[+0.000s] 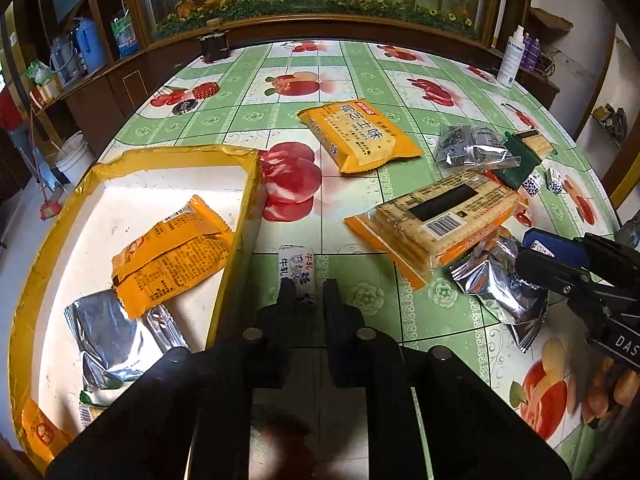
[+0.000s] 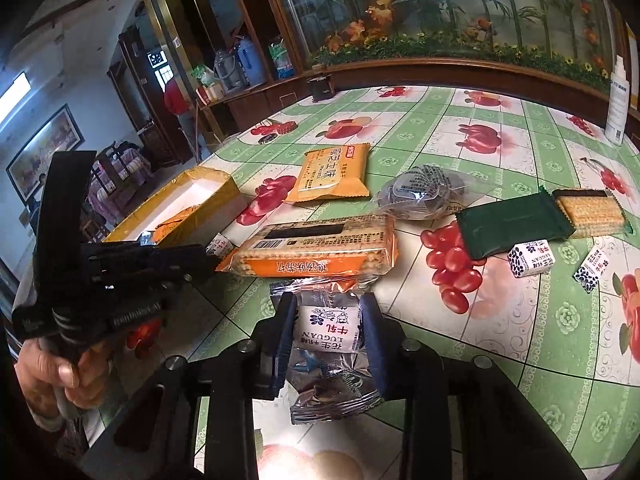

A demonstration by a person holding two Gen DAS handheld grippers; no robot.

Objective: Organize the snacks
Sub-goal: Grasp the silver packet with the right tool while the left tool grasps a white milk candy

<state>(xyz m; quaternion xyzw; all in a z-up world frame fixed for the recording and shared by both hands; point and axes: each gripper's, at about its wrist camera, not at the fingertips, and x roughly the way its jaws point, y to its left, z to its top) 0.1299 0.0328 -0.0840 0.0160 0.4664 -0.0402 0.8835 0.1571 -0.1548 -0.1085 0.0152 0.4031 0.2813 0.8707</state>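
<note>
Left wrist | fruit-print tablecloth | left claw pinches candy | right claw clamps candy cube

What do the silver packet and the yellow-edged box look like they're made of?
Silver packet: likely metallised plastic foil, since it is shiny, crinkled and has crimped ends. Yellow-edged box: probably cardboard with a matte white inside; its rim looks wrapped in glossy, wrinkled yellow tape.
</note>
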